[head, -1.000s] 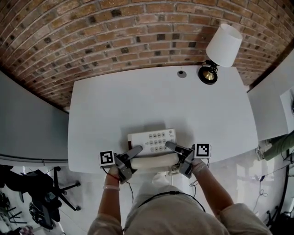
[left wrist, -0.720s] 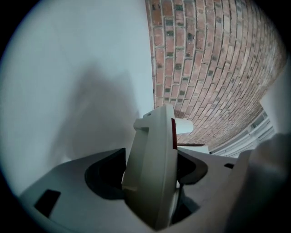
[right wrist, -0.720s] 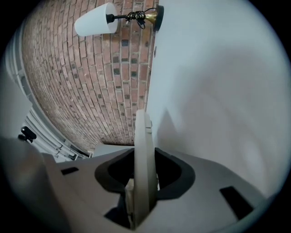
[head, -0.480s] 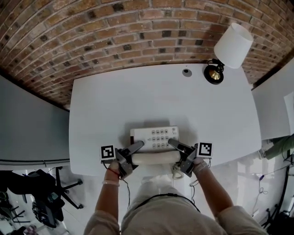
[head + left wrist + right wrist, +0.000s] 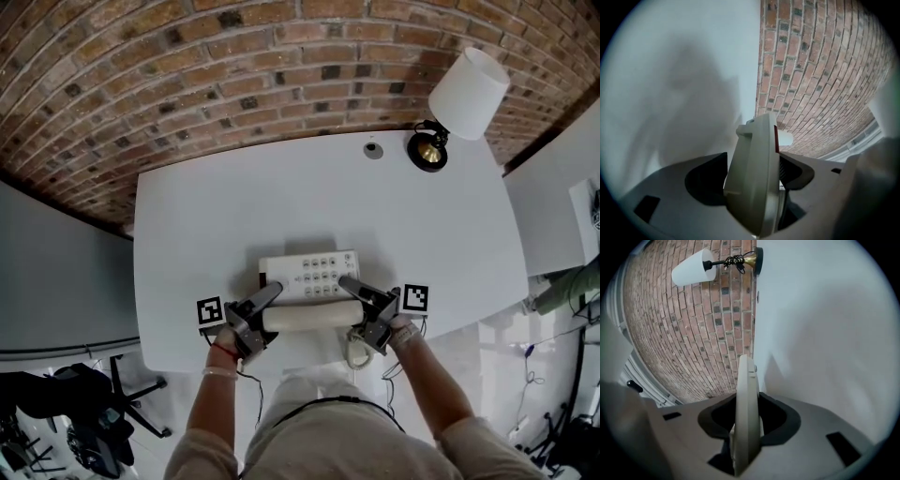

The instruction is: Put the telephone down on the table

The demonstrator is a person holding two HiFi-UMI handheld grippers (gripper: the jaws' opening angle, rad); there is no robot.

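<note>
The white counter (image 5: 281, 197) stretches away ahead of both tools. The telephone (image 5: 309, 278), with its handset (image 5: 312, 316) lying on the side nearest us, spans the gap between them over the counter's near edge, and we cannot tell whether its base touches down yet. Our left tool (image 5: 265, 305) and right tool (image 5: 363, 302) each clamp one end of it, so we judge that lowering and letting go remain.

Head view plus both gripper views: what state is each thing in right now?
telephone: gripped at both ends near the front edge of the table, handset seated.
left gripper: shut on the telephone.
right gripper: shut on the telephone.
lamp: upright at the table's far right corner.
</note>
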